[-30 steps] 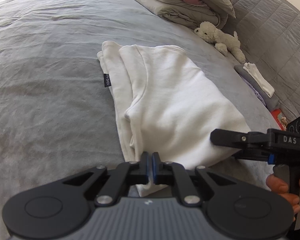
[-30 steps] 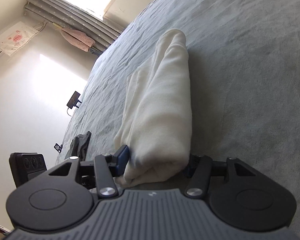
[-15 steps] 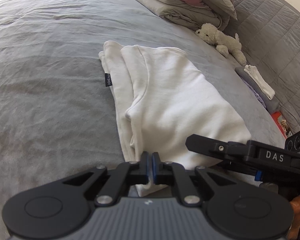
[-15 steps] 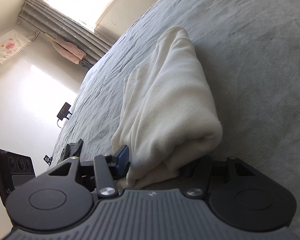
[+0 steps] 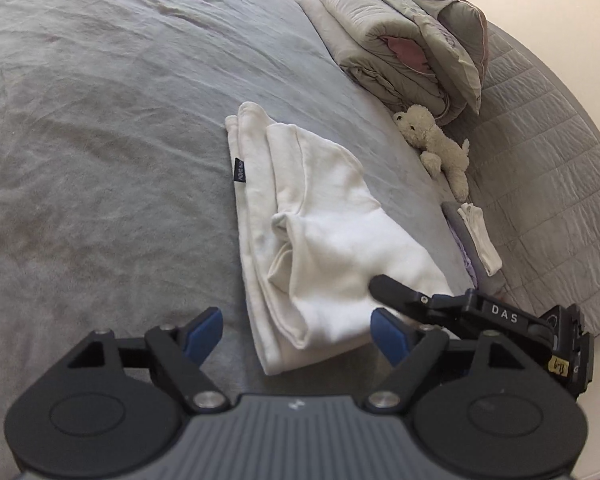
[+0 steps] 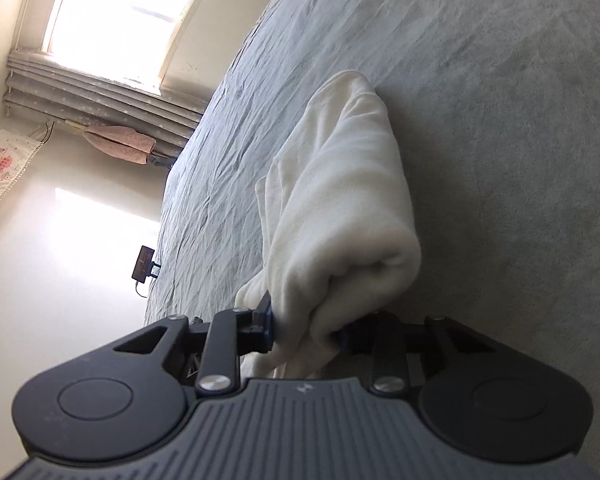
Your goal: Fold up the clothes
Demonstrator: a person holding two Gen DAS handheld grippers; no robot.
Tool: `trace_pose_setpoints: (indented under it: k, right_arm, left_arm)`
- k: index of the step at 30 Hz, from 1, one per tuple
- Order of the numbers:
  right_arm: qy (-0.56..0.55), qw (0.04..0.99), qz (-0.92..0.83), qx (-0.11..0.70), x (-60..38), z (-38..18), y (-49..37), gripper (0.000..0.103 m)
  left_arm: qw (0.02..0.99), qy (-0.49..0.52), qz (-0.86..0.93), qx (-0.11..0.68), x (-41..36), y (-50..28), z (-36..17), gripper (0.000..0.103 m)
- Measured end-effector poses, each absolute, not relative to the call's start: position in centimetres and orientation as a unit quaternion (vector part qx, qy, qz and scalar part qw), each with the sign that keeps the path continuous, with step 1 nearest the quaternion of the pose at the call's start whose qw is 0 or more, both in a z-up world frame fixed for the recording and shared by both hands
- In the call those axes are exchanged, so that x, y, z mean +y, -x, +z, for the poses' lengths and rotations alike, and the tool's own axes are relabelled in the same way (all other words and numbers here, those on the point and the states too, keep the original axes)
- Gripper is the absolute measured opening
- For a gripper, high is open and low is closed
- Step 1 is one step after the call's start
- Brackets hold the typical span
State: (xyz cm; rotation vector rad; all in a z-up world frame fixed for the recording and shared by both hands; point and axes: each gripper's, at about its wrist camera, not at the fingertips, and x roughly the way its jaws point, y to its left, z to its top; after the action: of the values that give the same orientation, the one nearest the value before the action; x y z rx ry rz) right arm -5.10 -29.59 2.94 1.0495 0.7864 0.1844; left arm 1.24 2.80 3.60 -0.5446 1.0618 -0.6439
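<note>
Soft white fleecy sweatshirt (image 5: 332,248), folded into a long narrow bundle, lies on the wrinkled grey bed (image 5: 100,140), long axis running away from the left tongs (image 5: 298,330) toward the folded quilts (image 5: 404,40). Left tongs gape wide, holding nothing, blue pads either side of the near end. Right tongs (image 6: 304,334), low and level, pinch its thick rolled near corner.

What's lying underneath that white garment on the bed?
The white garment lies on the grey bedspread, which shows all around it. Whatever sits directly beneath its folded layers is covered. The right gripper pinches its near corner.
</note>
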Motion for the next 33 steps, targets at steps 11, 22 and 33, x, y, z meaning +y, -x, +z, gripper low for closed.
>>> trace_pose_setpoints:
  k: [11, 22, 33]
  right_arm:
    - [-0.543, 0.747, 0.078, 0.376, -30.8, 3.8, 4.5, 0.033]
    - [-0.529, 0.753, 0.081, 0.382, -30.9, 3.6, 4.5, 0.033]
    - [-0.428, 0.805, 0.096, 0.400, -29.8, 3.3, 4.1, 0.038]
  left_arm:
    - [0.698, 0.386, -0.293, 0.527, 1.9, -1.4, 1.0, 0.083]
    - [0.718, 0.393, -0.260, 0.511, 0.2, -2.3, 0.1, 0.061]
    - [0.787, 0.282, -0.259, 0.483, -0.8, -1.7, 1.2, 0.020]
